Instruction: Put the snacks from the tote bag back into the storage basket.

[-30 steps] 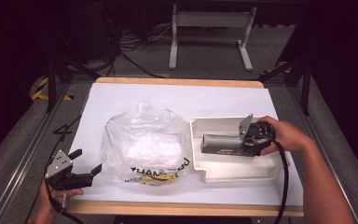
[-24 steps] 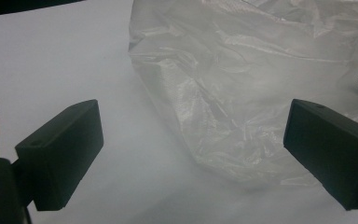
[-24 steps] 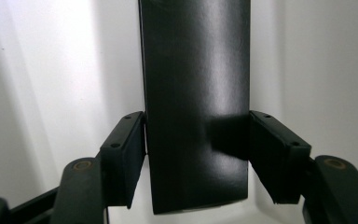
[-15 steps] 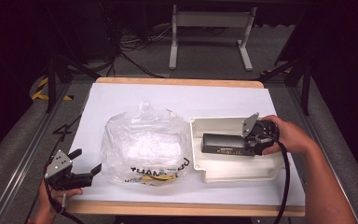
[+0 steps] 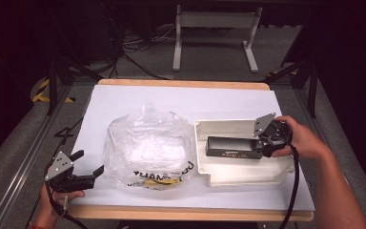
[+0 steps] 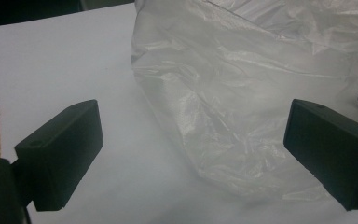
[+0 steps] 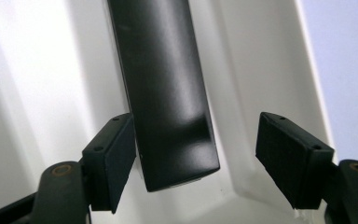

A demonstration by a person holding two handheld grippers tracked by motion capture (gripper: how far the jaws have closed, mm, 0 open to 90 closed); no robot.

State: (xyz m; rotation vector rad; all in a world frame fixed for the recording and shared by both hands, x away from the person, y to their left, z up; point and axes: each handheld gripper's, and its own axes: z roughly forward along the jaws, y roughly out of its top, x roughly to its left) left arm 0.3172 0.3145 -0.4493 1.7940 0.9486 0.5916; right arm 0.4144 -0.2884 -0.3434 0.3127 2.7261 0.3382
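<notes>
Black rectangular box (image 5: 232, 147) lies lengthwise inside a shallow white tray (image 5: 240, 176) on the right half of the table (image 5: 138, 98), which is covered in white. The right gripper (image 5: 265, 142), held by the person's right hand (image 5: 299, 139), sits at the box's right end. In the right gripper view its jaws stand spread: the box end (image 7: 168, 116) lies between them, touching or nearly touching one jaw, with a clear gap to the other. A crumpled clear plastic bag (image 5: 145, 148) with printed lettering lies just left of the tray, near the table's middle. The left gripper (image 5: 86, 167), held in the left hand (image 5: 57, 198), rests at the front-left corner, near the bag. Its jaws are wide apart, holding nothing; the bag (image 6: 256, 93) lies ahead of them.
</notes>
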